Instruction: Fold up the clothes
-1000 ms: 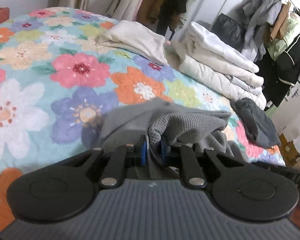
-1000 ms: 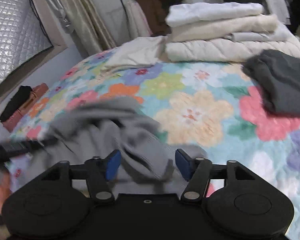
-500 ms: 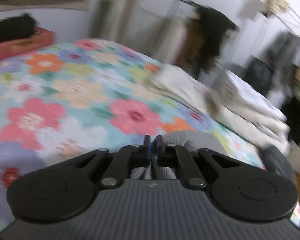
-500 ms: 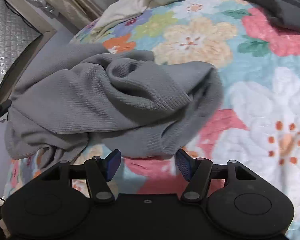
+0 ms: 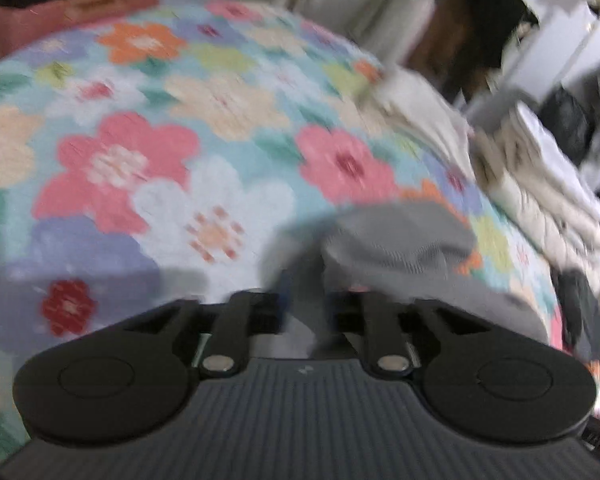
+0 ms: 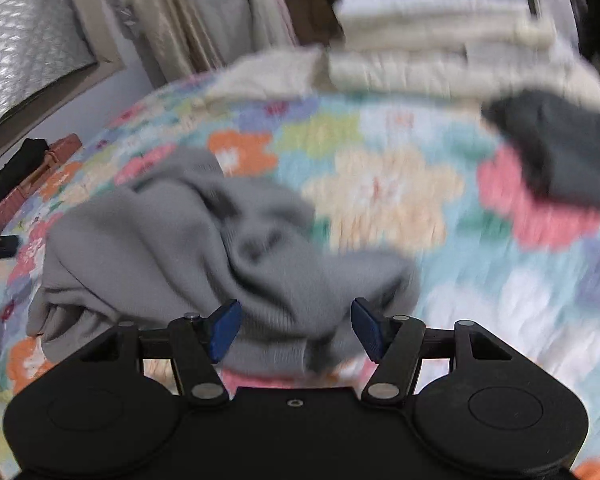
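A crumpled grey knit sweater (image 6: 160, 248) lies on the flowered bed cover (image 6: 380, 200). My right gripper (image 6: 296, 330) stands open just over the sweater's near edge, and a fold of the knit bulges between its blue pads without being pressed. In the blurred left wrist view the same sweater (image 5: 400, 248) lies to the right of and under my left gripper (image 5: 306, 304). That gripper's jaws are opening. Grey cloth still shows in the gap between them, but the pads stand off it.
Folded white and cream clothes (image 6: 440, 40) are stacked at the far side of the bed. A dark grey garment (image 6: 560, 148) lies on the right and a cream one (image 5: 420, 112) further back. A reddish box (image 5: 68, 4) with something black on it stands beyond the bed.
My left gripper was shut on a fold of the grey sweater; its jaws have now parted, and it has swung left across the bed. The right gripper shifted a little and stayed open.
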The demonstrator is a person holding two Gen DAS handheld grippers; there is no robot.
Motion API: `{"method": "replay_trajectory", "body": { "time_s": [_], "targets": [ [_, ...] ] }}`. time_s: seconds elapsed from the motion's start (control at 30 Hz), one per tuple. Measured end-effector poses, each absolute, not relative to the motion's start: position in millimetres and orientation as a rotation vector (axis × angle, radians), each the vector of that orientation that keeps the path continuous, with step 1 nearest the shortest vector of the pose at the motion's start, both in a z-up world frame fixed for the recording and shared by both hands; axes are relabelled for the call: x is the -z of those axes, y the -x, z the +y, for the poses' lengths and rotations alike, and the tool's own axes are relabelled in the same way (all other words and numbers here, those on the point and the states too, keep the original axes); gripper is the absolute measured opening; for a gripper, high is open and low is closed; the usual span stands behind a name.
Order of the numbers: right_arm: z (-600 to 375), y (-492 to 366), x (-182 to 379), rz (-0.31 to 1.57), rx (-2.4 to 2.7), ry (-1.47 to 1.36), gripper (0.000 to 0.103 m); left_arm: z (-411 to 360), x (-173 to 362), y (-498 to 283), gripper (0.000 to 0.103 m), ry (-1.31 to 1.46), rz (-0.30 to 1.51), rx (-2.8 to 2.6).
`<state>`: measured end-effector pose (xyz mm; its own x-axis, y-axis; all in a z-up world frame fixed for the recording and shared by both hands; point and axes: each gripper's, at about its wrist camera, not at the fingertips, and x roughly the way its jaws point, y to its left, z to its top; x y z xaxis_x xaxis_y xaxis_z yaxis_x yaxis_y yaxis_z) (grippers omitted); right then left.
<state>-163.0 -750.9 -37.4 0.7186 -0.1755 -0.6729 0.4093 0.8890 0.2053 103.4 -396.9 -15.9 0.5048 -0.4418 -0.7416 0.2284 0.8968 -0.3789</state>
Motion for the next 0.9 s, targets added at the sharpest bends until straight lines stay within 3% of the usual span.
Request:
{"method": "replay_trajectory", "body": {
  "time_s": [0.17, 0.33, 0.4, 0.43, 0.47, 0.5, 0.53, 0.6, 0.73, 0.9],
  "targets": [
    [-751.5, 155.7, 25.6, 0.729, 0.235, -0.284, 0.068, -409.6, 38.1, -87.5, 0.048, -0.010, 1.123, 0.307],
    [-732.5, 144.5, 45.7, 0.832, 0.208, -0.075, 0.075, -418.0, 50.0, -94.9, 0.067, -0.058, 1.134, 0.355],
    [-731.0, 136.5, 51.8, 0.828, 0.201, -0.020, 0.074, -421.3, 60.9, -102.9, 0.068, -0.022, 1.158, 0.379],
    [-731.5, 132.3, 52.5, 0.805, 0.203, 0.010, 0.073, -422.9, 66.6, -105.3, 0.065, -0.005, 1.171, 0.398],
    [-732.3, 128.7, 51.3, 0.782, 0.214, 0.038, 0.061, -424.9, 69.1, -105.6, 0.059, 0.010, 1.168, 0.410],
    [-735.1, 123.2, 48.1, 0.775, 0.215, 0.046, 0.024, -427.0, 70.6, -105.4, 0.043, 0.024, 1.160, 0.419],
    [-742.4, 117.6, 44.6, 0.778, 0.205, 0.005, 0.011, -426.7, 68.8, -104.8, 0.027, 0.042, 1.144, 0.428],
    [-761.3, 115.2, 31.0, 0.692, 0.257, -0.107, 0.012, -424.9, 63.2, -103.2, 0.015, 0.078, 1.105, 0.444],
    [-792.9, 111.5, -4.0, 0.553, 0.370, -0.174, 0.011, -416.2, 50.2, -99.1, 0.015, 0.083, 1.014, 0.425],
    [-818.5, 78.7, -39.2, 0.508, 0.492, -0.131, 0.011, -412.7, 56.6, -103.1, 0.015, 0.126, 1.051, 0.425]
  ]
}}
